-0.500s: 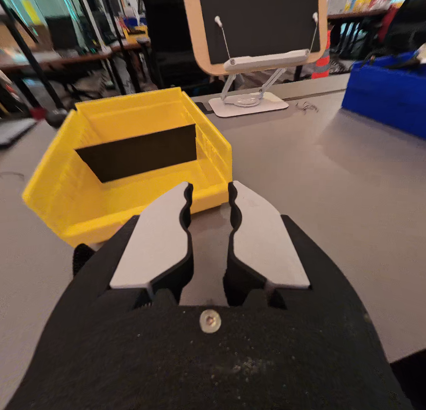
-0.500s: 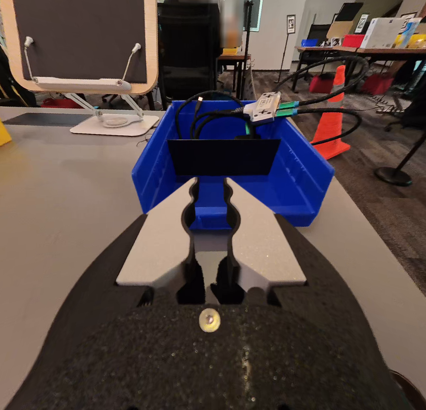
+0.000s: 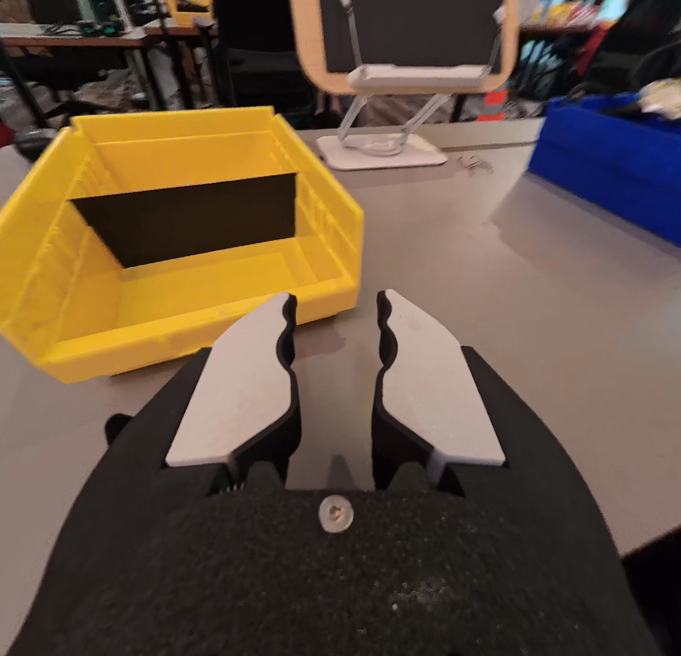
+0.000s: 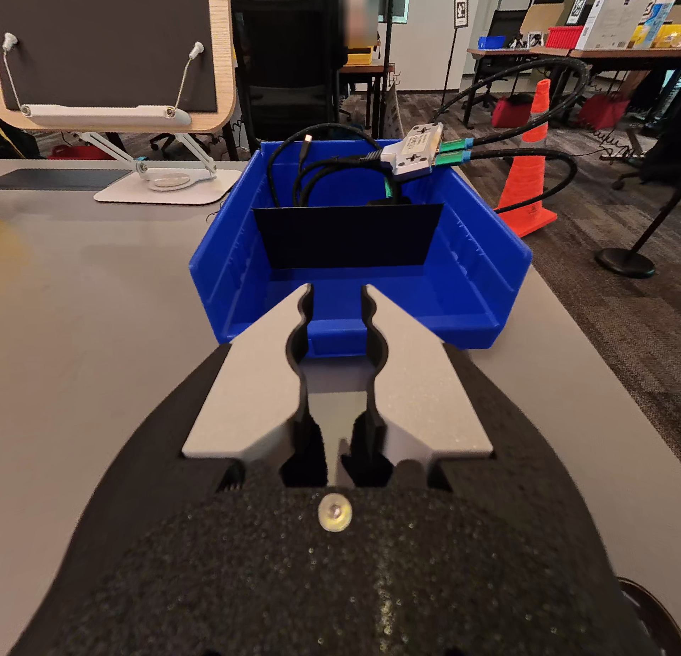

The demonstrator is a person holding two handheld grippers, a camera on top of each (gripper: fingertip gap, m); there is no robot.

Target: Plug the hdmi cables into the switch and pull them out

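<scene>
Switch visible only to right tongs

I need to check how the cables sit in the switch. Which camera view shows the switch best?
The right wrist view: the grey switch sits sharp at the far rim of the blue bin, with two green-ended cables plugged into its right end. The left wrist view catches only a blurred corner of that bin at its right edge; the switch cannot be made out there.

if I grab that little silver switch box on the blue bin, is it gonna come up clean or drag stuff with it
Probably not clean. The switch sits perched at the blue bin rim with two green-ended cables plugged in, so it would likely drag them along. Those braided cables hold wide loops in the air, suggesting they are springy and may twist the small, seemingly light box in the grip.
</scene>
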